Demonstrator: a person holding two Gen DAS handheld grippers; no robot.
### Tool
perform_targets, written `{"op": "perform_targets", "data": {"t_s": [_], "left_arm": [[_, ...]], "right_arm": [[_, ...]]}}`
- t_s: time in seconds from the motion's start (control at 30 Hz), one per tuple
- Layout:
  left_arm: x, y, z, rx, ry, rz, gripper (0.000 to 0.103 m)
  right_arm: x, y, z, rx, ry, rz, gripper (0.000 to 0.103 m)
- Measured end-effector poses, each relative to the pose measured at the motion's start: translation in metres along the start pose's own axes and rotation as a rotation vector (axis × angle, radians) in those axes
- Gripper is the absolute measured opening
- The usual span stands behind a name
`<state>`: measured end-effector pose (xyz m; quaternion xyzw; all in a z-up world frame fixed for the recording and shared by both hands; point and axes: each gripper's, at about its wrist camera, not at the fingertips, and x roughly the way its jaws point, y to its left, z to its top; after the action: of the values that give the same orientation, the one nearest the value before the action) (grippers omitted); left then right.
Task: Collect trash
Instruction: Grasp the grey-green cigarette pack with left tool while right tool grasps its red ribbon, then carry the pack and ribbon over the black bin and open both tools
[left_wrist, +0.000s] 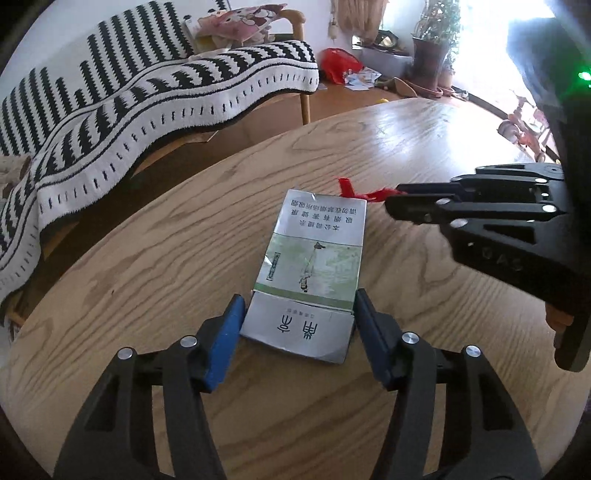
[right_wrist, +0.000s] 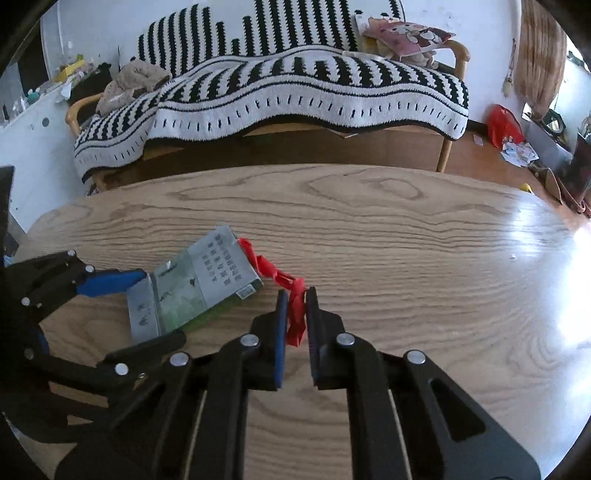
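Observation:
A flattened silver and green cigarette pack (left_wrist: 314, 266) lies on the round wooden table (left_wrist: 147, 295). My left gripper (left_wrist: 299, 310) has its blue pads against both sides of the pack's near end, shut on it. A crumpled red wrapper strip (right_wrist: 291, 295) lies just beyond the pack's far end. My right gripper (right_wrist: 295, 295) is shut on the near end of the red strip. In the left wrist view the right gripper (left_wrist: 391, 203) reaches in from the right, with the red strip (left_wrist: 354, 192) at its tips. In the right wrist view the pack (right_wrist: 195, 284) and the left gripper (right_wrist: 144, 306) sit at left.
A sofa with a black and white striped blanket (right_wrist: 295, 96) stands beyond the table. A red bag (left_wrist: 338, 62), scattered papers and potted plants (left_wrist: 432, 55) are on the floor at the far right. A pink cushion (right_wrist: 406, 35) rests on the sofa.

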<state>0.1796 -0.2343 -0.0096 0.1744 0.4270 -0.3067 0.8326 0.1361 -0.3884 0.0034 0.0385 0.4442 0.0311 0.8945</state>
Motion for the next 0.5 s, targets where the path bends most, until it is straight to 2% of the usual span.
{"op": "perform_targets", "data": {"t_s": [0.3, 0.5], "left_arm": [[-0.039, -0.019, 0.002, -0.005, -0.037, 0.024, 0.058], [-0.075, -0.042, 0.000, 0.005, -0.062, 0.026, 0.058]], "right_arm": [[-0.045, -0.004, -0.011, 0.039, -0.049, 0.006, 0.010], [-0.094, -0.006, -0.027, 0.074, -0.096, 0.000, 0.010]]}}
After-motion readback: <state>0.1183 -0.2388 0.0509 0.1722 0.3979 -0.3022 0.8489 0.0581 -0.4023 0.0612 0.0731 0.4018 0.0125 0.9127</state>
